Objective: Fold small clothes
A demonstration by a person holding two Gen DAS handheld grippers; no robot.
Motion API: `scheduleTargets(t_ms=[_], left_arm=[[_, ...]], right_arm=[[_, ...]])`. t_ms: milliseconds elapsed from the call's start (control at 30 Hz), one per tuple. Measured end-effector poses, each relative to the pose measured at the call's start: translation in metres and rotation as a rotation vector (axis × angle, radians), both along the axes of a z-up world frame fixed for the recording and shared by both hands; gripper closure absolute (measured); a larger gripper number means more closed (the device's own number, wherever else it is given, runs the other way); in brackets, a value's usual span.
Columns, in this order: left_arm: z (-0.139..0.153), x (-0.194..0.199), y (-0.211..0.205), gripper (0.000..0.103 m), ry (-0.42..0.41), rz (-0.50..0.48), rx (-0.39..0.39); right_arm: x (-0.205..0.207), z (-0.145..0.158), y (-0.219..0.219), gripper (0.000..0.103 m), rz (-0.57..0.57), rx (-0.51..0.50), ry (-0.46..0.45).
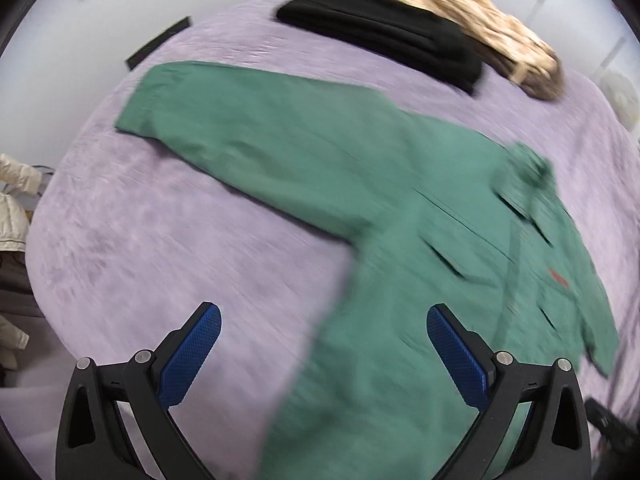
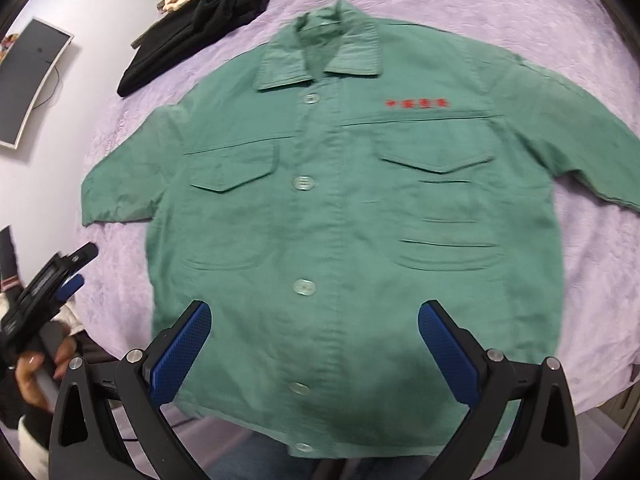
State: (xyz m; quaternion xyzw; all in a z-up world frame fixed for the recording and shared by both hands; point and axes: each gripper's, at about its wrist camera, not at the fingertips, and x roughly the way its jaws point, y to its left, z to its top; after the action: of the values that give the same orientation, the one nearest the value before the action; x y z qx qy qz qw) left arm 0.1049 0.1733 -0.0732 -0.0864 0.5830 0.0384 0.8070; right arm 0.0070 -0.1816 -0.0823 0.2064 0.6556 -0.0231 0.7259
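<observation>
**Green shirt spread flat, both claws wide apart and empty**

Across the bed (image 2: 500, 12), covered in a lilac textured spread, a green shirt (image 2: 340, 208) lies face up and buttoned, collar toward the far side, sleeves out to each side. It is unfolded.

Beyond the collar, well apart from the shirt, a black garment (image 1: 384, 40) lies on the spread with a tan patterned cloth (image 1: 460, 20) touching its far edge. On the wall at the left of the right wrist view hangs a dark panel in a white frame (image 2: 28, 84).

Over the shirt's lower front hangs the right claw (image 2: 314, 340), its blue-padded fingers set wide, gripping nothing. Off the shirt's side, the left claw (image 1: 324, 340) is just as wide, with nothing between its fingers; one pad shows over the lilac spread, the other over green cloth. The person's left hand (image 2: 36, 372) holds that claw's handle.

Red embroidered characters (image 2: 417, 103) run above one chest pocket, too blurred to read. Pale buttons (image 2: 304, 183) line the placket.
</observation>
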Motion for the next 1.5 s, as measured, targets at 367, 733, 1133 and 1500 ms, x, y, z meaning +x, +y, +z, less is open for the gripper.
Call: scheduleTargets(t_ms=[367, 733, 1133, 1500], left_arm=[[-0.109, 0.124, 0.186, 0.000, -0.014, 0.334, -0.090], [-0.084, 0.128, 0.207, 0.100, -0.207, 0.287, -0.231], [0.058, 0.110, -0.040, 0.100, -0.465, -0.319, -0.366], [-0.058, 0.058, -0.306, 0.100, -0.200, -0.751, -0.138]], right_arm=[[0.050, -0.063, 0.102, 0.000, 0.074, -0.005, 0.148], [0.052, -0.071, 0.110, 0.000, 0.057, -0.010, 0.152], [0.021, -0.044, 0.019, 0.000, -0.076, 0.022, 0.063], [-0.044, -0.069, -0.094, 0.000, -0.333, -0.013, 0.110]])
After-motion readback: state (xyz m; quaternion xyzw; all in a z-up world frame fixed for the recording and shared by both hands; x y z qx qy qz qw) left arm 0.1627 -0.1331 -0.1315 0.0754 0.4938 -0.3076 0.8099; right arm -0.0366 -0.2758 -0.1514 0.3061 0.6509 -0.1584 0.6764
